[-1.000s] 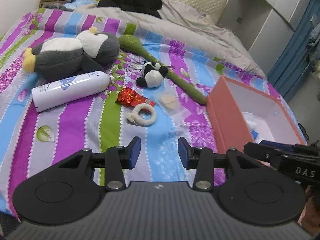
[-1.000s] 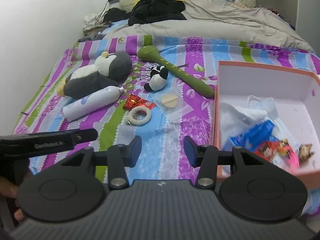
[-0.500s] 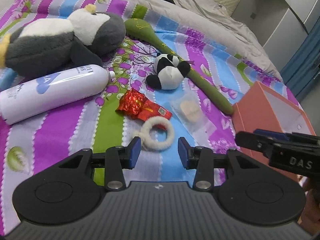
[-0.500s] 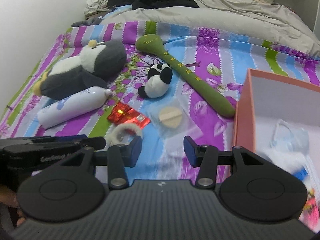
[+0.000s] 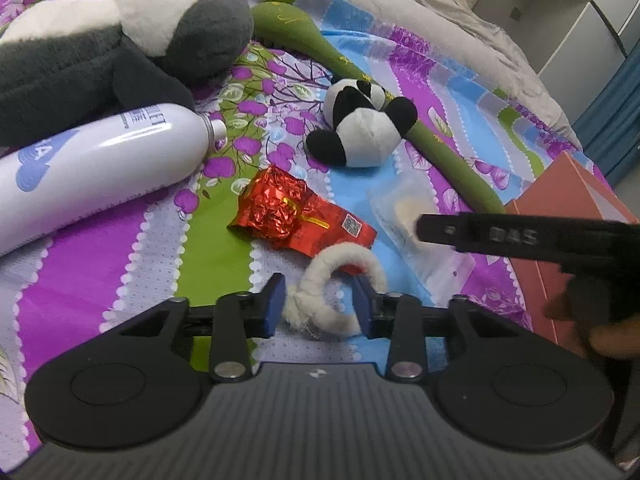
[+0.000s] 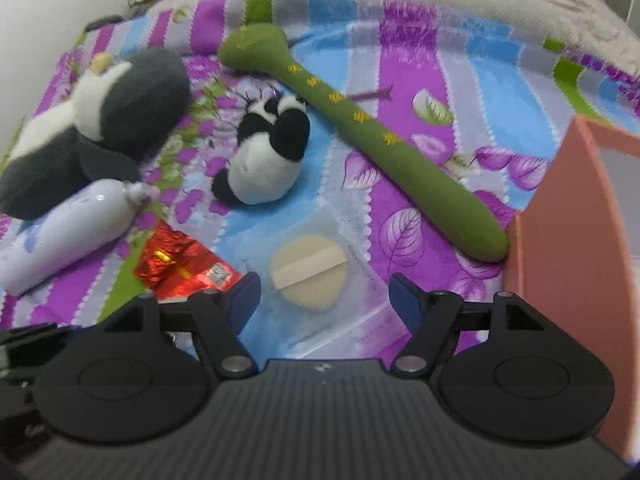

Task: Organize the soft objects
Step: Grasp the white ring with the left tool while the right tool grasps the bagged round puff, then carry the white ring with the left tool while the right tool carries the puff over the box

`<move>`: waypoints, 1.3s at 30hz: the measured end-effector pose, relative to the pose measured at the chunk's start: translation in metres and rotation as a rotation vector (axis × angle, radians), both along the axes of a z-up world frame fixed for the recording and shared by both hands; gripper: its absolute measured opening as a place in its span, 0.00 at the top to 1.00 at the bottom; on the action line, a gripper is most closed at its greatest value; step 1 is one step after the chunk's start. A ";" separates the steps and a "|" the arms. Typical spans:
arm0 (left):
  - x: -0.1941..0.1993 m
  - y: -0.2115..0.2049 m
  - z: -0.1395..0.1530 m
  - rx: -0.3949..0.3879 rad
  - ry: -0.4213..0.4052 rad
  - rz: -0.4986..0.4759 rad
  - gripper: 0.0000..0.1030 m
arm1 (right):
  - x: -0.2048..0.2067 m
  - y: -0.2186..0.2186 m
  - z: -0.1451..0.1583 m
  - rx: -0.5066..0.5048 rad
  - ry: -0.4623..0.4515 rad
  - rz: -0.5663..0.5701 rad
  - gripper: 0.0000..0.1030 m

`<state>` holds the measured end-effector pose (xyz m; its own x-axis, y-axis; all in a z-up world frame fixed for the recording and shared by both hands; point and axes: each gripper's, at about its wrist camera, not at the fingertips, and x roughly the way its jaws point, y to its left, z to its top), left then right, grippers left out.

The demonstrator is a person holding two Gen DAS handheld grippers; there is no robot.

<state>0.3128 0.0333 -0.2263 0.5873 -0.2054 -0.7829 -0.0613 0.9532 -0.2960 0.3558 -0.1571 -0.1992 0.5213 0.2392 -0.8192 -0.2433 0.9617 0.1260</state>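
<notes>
Only the left wrist view shows the fluffy white ring (image 5: 332, 292) on the striped bed (image 5: 80, 280), sitting between the closing jaws of the left hand-held gripper (image 5: 319, 304), whose pads are not clearly pressing it yet. Only the right wrist view shows the round puff in its clear bag (image 6: 308, 276) between the widening jaws of the right hand-held gripper (image 6: 325, 300), untouched. The orange box (image 6: 576, 240) stands at the right edge, its inside unseen.

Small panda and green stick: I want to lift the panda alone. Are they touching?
Touching. In the left wrist view the small panda's black paw lies on the green stick, no gap.
</notes>
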 end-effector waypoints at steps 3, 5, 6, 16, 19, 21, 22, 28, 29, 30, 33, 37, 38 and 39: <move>0.001 -0.003 -0.005 0.012 0.015 -0.002 0.65 | 0.008 0.004 -0.013 -0.006 0.026 0.006 0.29; 0.001 -0.005 -0.007 0.035 0.021 -0.002 0.69 | 0.010 0.009 -0.020 -0.021 0.038 0.017 0.28; 0.001 -0.005 -0.009 0.034 0.025 0.006 0.72 | 0.009 0.012 -0.021 -0.026 0.043 0.028 0.28; -0.011 0.000 -0.001 0.021 -0.004 0.080 0.87 | -0.001 0.011 -0.011 -0.030 0.017 0.038 0.68; -0.017 0.000 0.006 0.023 -0.014 0.085 0.88 | -0.009 0.009 -0.002 -0.028 -0.001 0.037 0.73; -0.022 -0.001 0.010 0.020 -0.019 0.085 0.89 | -0.017 0.008 0.005 -0.033 -0.020 0.039 0.73; -0.025 -0.001 0.013 0.018 -0.022 0.085 0.90 | -0.021 0.008 0.009 -0.035 -0.027 0.039 0.74; -0.048 -0.003 0.032 0.006 -0.054 0.093 0.91 | -0.052 0.000 0.030 -0.030 -0.057 0.038 0.74; -0.052 -0.004 0.035 0.006 -0.058 0.091 0.91 | -0.058 -0.001 0.034 -0.027 -0.061 0.037 0.74; -0.057 -0.005 0.038 0.006 -0.063 0.092 0.91 | -0.064 -0.003 0.037 -0.026 -0.066 0.036 0.74; -0.073 -0.006 0.048 0.007 -0.077 0.092 0.91 | -0.083 -0.006 0.047 -0.031 -0.080 0.035 0.74; -0.096 -0.009 0.062 0.007 -0.094 0.093 0.91 | -0.108 -0.012 0.060 -0.028 -0.097 0.036 0.74; -0.101 -0.009 0.064 0.007 -0.097 0.092 0.91 | -0.115 -0.013 0.063 -0.028 -0.102 0.036 0.74; -0.107 -0.009 0.067 0.009 -0.101 0.091 0.91 | -0.121 -0.014 0.066 -0.027 -0.107 0.037 0.74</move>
